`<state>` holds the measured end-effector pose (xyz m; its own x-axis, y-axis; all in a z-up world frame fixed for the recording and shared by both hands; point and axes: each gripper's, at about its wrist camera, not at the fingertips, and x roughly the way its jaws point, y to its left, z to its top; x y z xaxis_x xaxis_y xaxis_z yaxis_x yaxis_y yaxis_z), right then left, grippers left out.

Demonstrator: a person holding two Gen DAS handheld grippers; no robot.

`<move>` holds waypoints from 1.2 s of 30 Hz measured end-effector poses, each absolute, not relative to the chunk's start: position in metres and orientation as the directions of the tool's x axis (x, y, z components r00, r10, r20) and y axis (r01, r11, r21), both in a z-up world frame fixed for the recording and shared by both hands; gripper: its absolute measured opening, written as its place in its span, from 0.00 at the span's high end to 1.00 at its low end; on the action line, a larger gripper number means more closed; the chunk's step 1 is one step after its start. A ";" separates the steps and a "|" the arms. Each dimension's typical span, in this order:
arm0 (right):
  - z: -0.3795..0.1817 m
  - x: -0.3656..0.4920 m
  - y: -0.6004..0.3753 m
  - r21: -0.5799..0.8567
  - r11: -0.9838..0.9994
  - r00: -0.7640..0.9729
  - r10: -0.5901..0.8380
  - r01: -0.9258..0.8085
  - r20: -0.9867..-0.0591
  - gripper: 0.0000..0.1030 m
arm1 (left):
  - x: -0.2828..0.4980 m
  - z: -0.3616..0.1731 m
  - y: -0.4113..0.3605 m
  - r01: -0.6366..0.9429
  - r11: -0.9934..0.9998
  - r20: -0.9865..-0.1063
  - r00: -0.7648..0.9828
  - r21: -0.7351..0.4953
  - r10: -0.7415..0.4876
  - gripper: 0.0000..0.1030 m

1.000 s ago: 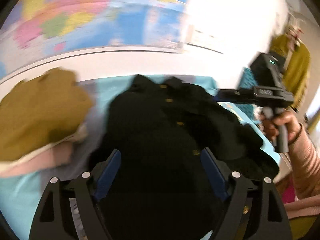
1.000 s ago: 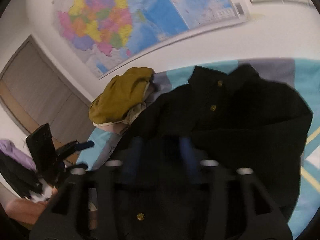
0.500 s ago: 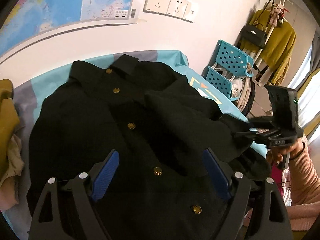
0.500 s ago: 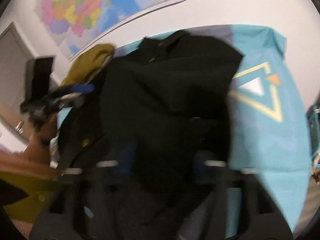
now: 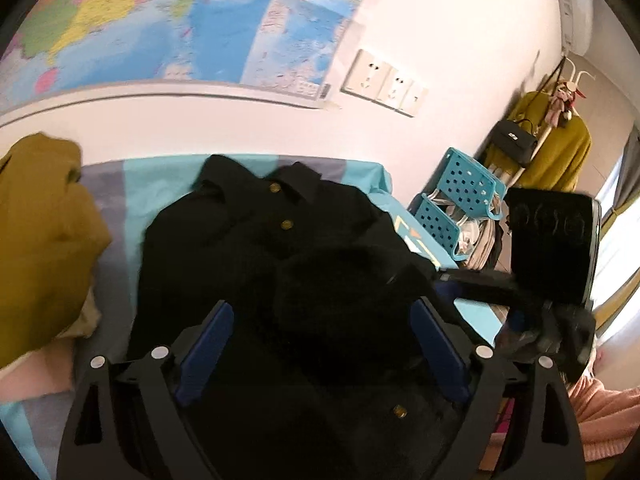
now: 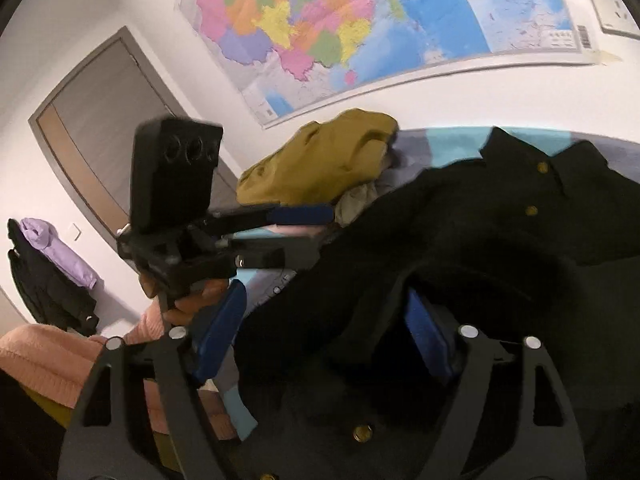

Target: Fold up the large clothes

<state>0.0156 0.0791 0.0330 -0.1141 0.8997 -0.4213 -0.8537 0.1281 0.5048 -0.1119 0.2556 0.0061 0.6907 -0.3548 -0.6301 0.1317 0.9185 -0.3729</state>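
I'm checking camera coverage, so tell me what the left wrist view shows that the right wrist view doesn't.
Only the left wrist view shows the blue baskets, the coat rack with a yellow garment and black bag, and three wall sockets in full.

Only the right wrist view shows the door and the purple garment hanging beside it.

Both show the black coat on the blue cloth, the mustard clothes pile, the wall map, and the opposite gripper.

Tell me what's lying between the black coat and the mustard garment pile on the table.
Nothing but bare table cover, teal and grey, lies between the black coat and the mustard garment pile in the left wrist view.
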 end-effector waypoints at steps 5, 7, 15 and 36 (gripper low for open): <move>0.060 0.051 0.028 0.575 0.142 -0.031 0.959 -0.806 -0.281 0.24 | -0.124 0.001 0.243 0.194 0.905 -0.624 0.669 -0.378 -0.404 0.10; 0.067 0.061 0.012 0.567 0.181 0.023 0.962 -0.803 -0.274 0.24 | -0.120 -0.006 0.216 0.245 0.911 -0.644 0.647 -0.331 -0.409 0.07; 0.027 0.108 -0.019 0.371 0.588 0.362 0.772 -0.719 -0.522 0.24 | -0.068 -0.054 0.155 0.225 0.962 -0.836 0.490 -0.155 -0.249 0.31; -0.028 0.199 -0.063 0.424 0.702 0.430 0.697 -0.572 -0.574 0.95 | -0.041 -0.032 0.232 0.065 0.973 -0.797 0.563 -0.220 -0.218 0.45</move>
